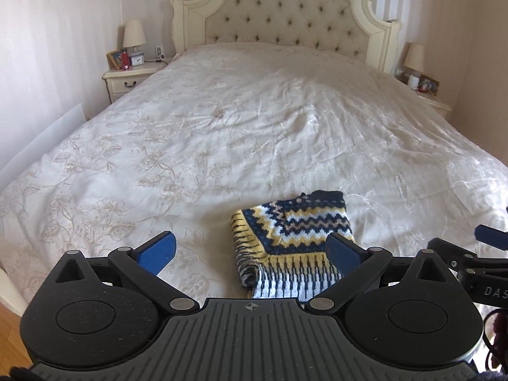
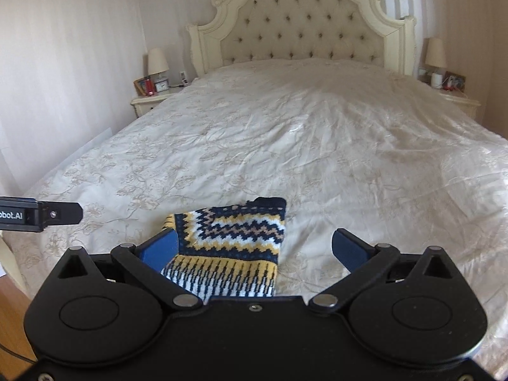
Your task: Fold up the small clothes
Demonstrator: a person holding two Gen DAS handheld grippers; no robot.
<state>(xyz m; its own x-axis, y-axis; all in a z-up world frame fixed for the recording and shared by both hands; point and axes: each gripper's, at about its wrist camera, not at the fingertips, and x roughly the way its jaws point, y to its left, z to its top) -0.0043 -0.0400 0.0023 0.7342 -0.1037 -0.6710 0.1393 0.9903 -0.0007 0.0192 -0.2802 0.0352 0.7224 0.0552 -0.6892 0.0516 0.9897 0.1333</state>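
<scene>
A bedroom: a wide bed (image 1: pixel 222 133) under a cream floral duvet, tufted headboard (image 2: pixel 304 31) at the far end. The knitted sweater (image 1: pixel 295 238), navy, yellow and white zigzag, lies folded at the near edge. It sits ahead and right of the left hand-held gripper (image 1: pixel 250 250), ahead and left of the right hand-held gripper (image 2: pixel 255 249), about equally near both. Its long axis appears to run near to far. Both jaws stand apart, holding nothing. Readable fragments: "DAS" and "obot.AI".

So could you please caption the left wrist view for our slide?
Open left gripper above a folded patterned sweater lying on a white bedspread.
</scene>
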